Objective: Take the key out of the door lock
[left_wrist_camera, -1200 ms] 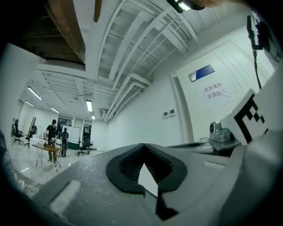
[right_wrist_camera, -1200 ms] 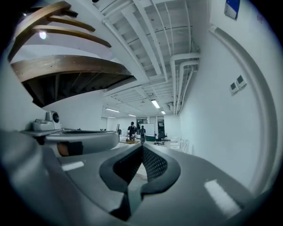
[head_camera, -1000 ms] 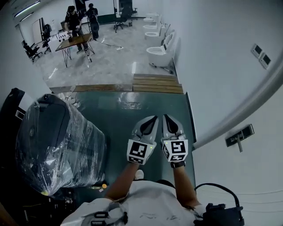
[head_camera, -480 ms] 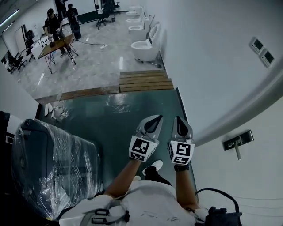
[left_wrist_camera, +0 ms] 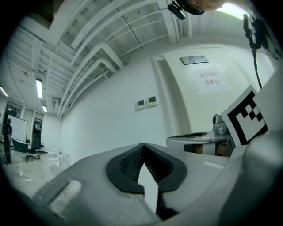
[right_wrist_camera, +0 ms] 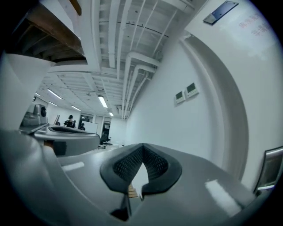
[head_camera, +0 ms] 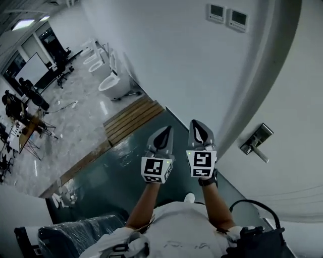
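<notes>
A metal door handle on its lock plate [head_camera: 256, 141] sits on the white door [head_camera: 298, 151] at the right of the head view. I cannot make out a key in it. My right gripper [head_camera: 198, 125] is shut and empty, held level to the left of the handle and apart from it. Beside it, my left gripper [head_camera: 162, 132] is also shut and empty. The right gripper view catches the handle [right_wrist_camera: 270, 170] at its right edge, past the shut right gripper [right_wrist_camera: 142, 146]. In the left gripper view the left gripper [left_wrist_camera: 142, 145] is shut, with the door [left_wrist_camera: 208, 79] ahead to the right.
Two wall control panels [head_camera: 227, 15] hang left of the door frame. A wooden platform [head_camera: 132, 120] and white toilets [head_camera: 108, 83] stand along the wall. A plastic-wrapped object [head_camera: 75, 237] lies at the bottom left. People stand by a table [head_camera: 15, 108] far left.
The view has swung right toward the door. Both shut grippers moved along with it, and the handle now lies nearer the right gripper. The wrapped object slid to the bottom left corner.
</notes>
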Action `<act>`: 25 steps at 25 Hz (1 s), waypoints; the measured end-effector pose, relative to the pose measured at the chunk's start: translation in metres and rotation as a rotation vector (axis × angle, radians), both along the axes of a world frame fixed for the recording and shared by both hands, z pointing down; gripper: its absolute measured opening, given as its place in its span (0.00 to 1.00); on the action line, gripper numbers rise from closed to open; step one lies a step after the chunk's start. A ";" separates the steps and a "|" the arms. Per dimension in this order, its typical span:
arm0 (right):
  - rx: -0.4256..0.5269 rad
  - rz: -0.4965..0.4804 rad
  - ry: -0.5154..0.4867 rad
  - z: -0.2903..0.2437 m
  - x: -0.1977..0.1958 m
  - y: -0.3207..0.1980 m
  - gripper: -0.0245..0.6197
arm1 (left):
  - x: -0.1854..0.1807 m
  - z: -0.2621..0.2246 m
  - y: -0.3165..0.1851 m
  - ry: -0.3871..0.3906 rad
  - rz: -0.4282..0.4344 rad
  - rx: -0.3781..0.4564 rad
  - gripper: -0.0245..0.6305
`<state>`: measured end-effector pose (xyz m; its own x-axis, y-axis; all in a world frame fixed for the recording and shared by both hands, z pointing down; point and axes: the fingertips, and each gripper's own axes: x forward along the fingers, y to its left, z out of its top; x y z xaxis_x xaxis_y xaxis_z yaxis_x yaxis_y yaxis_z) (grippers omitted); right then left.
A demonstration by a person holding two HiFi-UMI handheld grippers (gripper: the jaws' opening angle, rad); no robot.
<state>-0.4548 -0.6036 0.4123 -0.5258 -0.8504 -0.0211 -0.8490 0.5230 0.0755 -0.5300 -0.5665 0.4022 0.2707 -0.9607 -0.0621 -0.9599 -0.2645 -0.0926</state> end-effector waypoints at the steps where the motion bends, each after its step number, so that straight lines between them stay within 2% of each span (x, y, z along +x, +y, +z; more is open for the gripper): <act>1: -0.009 0.048 -0.003 0.005 0.018 -0.011 0.03 | 0.016 0.004 -0.012 0.005 0.045 -0.005 0.04; 5: -0.065 0.251 -0.018 0.024 0.092 -0.037 0.03 | 0.083 0.018 -0.054 0.002 0.241 -0.046 0.04; 9: -0.053 0.471 -0.016 0.020 0.167 -0.049 0.03 | 0.153 0.017 -0.091 0.015 0.448 -0.043 0.04; 15: -0.080 0.848 -0.027 0.017 0.281 -0.011 0.03 | 0.267 0.015 -0.100 0.003 0.788 -0.065 0.04; 17: -0.099 0.927 -0.038 0.021 0.305 0.005 0.03 | 0.293 0.014 -0.101 -0.004 0.847 -0.057 0.04; 21: -0.150 0.987 -0.043 0.042 0.318 0.029 0.03 | 0.324 0.029 -0.112 -0.019 0.877 -0.093 0.04; 23: -0.174 1.006 -0.054 0.052 0.323 0.035 0.03 | 0.337 0.034 -0.119 -0.026 0.890 -0.111 0.23; 25: -0.198 1.017 -0.073 0.061 0.325 0.040 0.03 | 0.346 0.039 -0.124 -0.043 0.895 -0.126 0.25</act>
